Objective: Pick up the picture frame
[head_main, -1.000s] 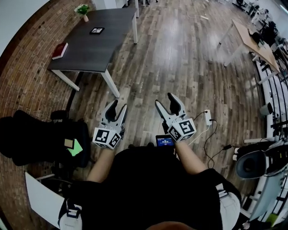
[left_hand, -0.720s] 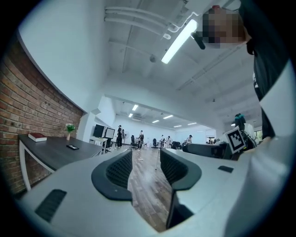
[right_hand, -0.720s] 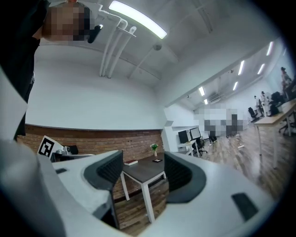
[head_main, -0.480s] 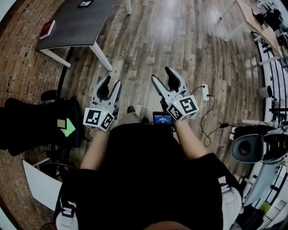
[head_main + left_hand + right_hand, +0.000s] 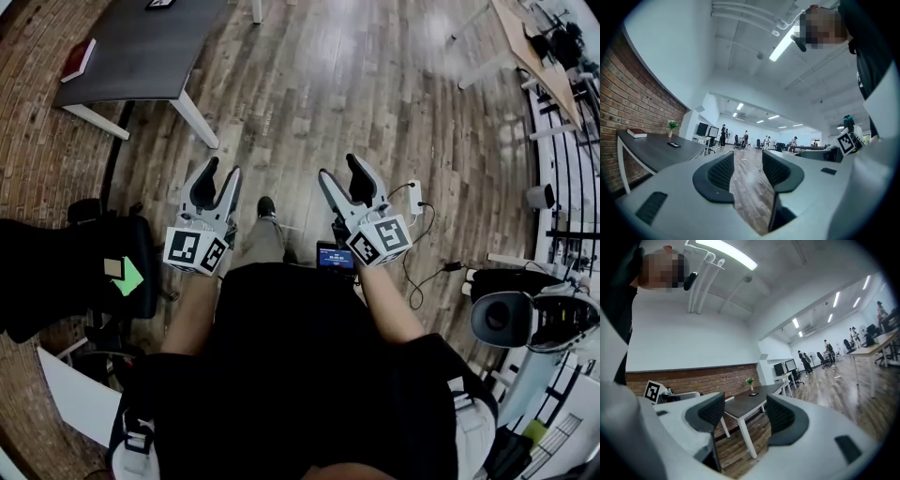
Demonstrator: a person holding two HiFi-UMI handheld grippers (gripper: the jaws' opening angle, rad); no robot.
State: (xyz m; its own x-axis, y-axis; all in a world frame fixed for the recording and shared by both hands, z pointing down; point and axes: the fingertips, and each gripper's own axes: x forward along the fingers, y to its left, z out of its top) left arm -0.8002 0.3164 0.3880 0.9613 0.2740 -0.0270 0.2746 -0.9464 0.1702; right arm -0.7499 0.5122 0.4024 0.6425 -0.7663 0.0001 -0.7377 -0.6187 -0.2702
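Jaws apart, left tongs (image 5: 221,170), right tongs (image 5: 339,169)

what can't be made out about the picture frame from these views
- Picture frame: cut off by the head view's top edge. In both gripper views it is too small on the table to tell what it shows or whether it lies flat.
- Plant: outside the head view.
- Screen by the right gripper: print too small to read.
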